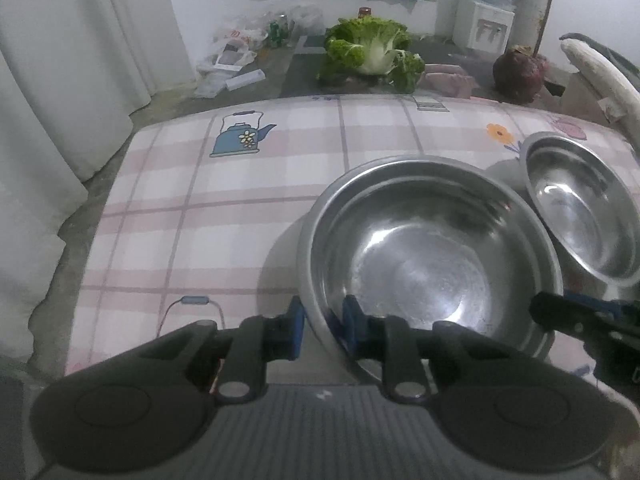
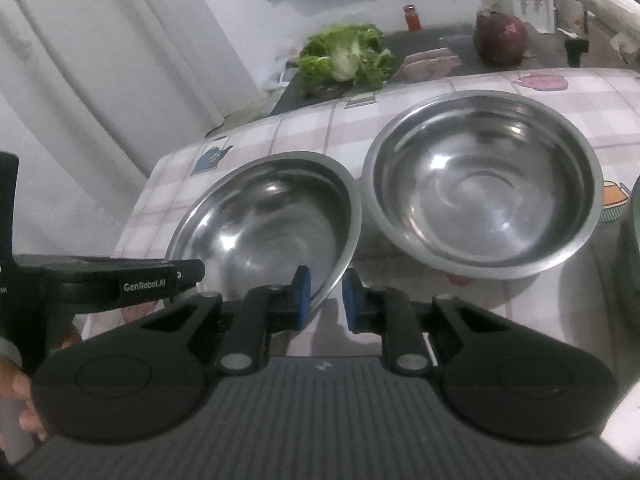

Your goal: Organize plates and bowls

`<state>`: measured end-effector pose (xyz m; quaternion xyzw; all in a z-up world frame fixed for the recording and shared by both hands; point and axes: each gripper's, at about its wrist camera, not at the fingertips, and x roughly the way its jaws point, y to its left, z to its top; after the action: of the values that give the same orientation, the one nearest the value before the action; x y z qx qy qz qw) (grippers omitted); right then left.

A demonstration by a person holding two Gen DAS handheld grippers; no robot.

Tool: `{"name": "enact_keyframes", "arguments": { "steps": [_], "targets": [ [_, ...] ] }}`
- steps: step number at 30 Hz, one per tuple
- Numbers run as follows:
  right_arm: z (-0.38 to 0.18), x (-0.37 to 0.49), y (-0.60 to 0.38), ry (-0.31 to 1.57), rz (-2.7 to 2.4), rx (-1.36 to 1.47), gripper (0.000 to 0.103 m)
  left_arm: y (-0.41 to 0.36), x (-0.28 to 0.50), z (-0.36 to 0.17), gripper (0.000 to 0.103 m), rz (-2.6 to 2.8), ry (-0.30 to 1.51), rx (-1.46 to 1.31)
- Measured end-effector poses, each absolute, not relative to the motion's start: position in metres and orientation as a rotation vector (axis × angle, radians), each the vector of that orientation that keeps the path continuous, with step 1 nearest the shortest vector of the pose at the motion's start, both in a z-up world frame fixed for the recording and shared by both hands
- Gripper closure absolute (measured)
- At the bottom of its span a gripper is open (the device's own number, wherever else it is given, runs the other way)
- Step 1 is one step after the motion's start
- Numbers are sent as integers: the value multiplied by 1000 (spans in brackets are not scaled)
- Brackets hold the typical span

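Two steel bowls stand side by side on a checked tablecloth. In the left wrist view my left gripper (image 1: 323,330) straddles the near rim of the larger bowl (image 1: 428,256), one pad outside and one inside, a gap still showing. The second bowl (image 1: 584,212) sits to its right. In the right wrist view my right gripper (image 2: 325,302) straddles the near rim of the left bowl (image 2: 272,224), its pads apart. The other bowl (image 2: 484,184) stands to the right, untouched. The left gripper's body (image 2: 120,280) shows at the left edge.
The table edge (image 1: 132,184) drops off at the left by a white curtain. Beyond the table lie a lettuce head (image 1: 372,48), a red cabbage (image 1: 518,72) and a water dispenser (image 1: 486,20). A greenish dish edge (image 2: 632,248) shows at far right.
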<state>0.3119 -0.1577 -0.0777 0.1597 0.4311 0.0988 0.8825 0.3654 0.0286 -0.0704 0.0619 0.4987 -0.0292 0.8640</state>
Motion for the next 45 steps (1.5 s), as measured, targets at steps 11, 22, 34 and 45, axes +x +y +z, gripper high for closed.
{"name": "enact_keyframes", "arguments": {
  "steps": [11, 22, 34, 45],
  "targets": [
    [-75, 309, -158, 904, 256, 293, 83, 41, 350, -65, 69, -57, 1050, 150],
    [-76, 311, -157, 877, 227, 285, 92, 33, 359, -70, 82, -42, 1044, 185],
    [-79, 315, -156, 889, 239, 297, 92, 28, 362, -78, 75, -18, 1083, 212],
    [-71, 312, -155, 880, 258, 286, 92, 29, 352, -64, 79, -4, 1041, 201]
  ]
}}
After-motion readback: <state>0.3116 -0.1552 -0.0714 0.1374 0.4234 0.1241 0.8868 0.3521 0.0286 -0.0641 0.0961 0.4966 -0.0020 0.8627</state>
